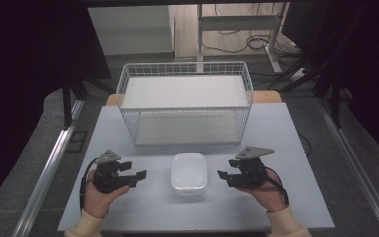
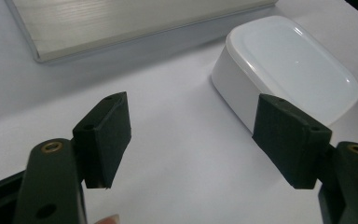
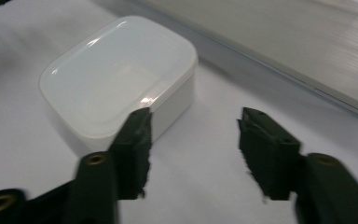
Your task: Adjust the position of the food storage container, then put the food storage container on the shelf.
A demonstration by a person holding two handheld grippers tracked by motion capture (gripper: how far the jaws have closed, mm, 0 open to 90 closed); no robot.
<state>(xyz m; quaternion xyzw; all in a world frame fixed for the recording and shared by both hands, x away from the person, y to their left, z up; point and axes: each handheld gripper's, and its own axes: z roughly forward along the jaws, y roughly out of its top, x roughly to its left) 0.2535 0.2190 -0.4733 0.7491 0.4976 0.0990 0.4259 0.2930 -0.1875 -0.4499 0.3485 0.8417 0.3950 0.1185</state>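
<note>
Grey table (image 1: pixel 276 128) bears a glossy white lidded box (image 1: pixel 189 173); both grippers' fingers wide, empty.

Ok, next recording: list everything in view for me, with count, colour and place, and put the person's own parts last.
Container: one, white, lidded, near middle of table, between the two tools.
Wire rack: one, white, two shelves, at table's far side.
Table: one, pale grey top.
Floor cables: several, dark, beyond the table.
Left tool: one, black, jaws open, nothing between them, left of the container.
Right tool: one, black, jaws open, nothing between them, right of the container.
Hands: two, cream sleeves, at the near edge.
</note>
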